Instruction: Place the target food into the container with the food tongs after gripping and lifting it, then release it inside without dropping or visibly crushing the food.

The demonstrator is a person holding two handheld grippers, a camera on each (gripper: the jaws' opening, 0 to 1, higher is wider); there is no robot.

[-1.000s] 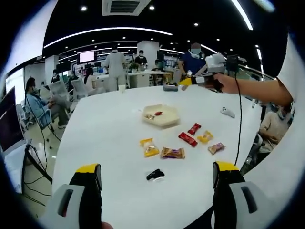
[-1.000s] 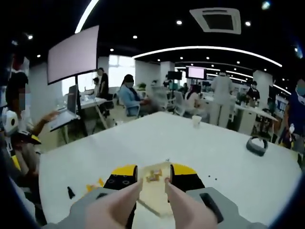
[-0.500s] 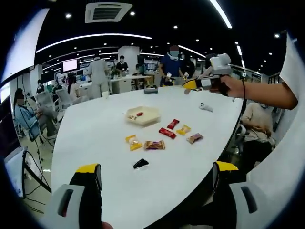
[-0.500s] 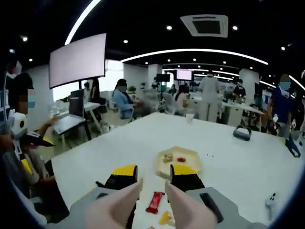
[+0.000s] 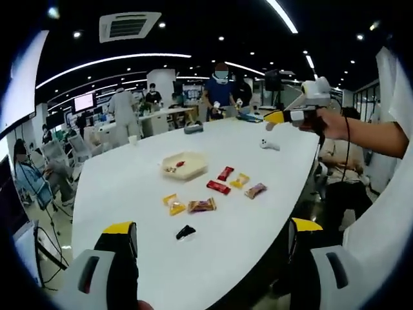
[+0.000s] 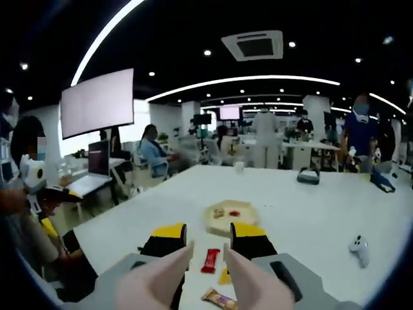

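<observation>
A beige hexagonal container (image 5: 191, 169) sits mid-table with a red piece and a brown piece inside; in the right gripper view the container (image 6: 222, 223) lies just beyond my jaws. Wrapped snacks lie near it: a red bar (image 5: 217, 187), a red packet (image 5: 225, 173), yellow packets (image 5: 240, 181), a brown packet (image 5: 201, 205). My right gripper (image 6: 208, 231) is shut on pale pink food tongs (image 6: 168, 271), high above the red bar (image 6: 210, 259). The right gripper (image 5: 279, 117) hangs over the table's far right. My left gripper (image 5: 211, 226) is wide open, holding nothing, well back from the table.
A black item (image 5: 185, 232) lies near the table's front. A white controller (image 5: 270, 144) and a black headset (image 5: 193, 128) sit farther back. The white table (image 5: 129, 194) ends close on the right. People sit and stand at desks behind, and one stands at the far end.
Both views have pulled back and up from the table, so the container and snacks look smaller. The right gripper drew away from over the container; the snacks now show beneath it.
</observation>
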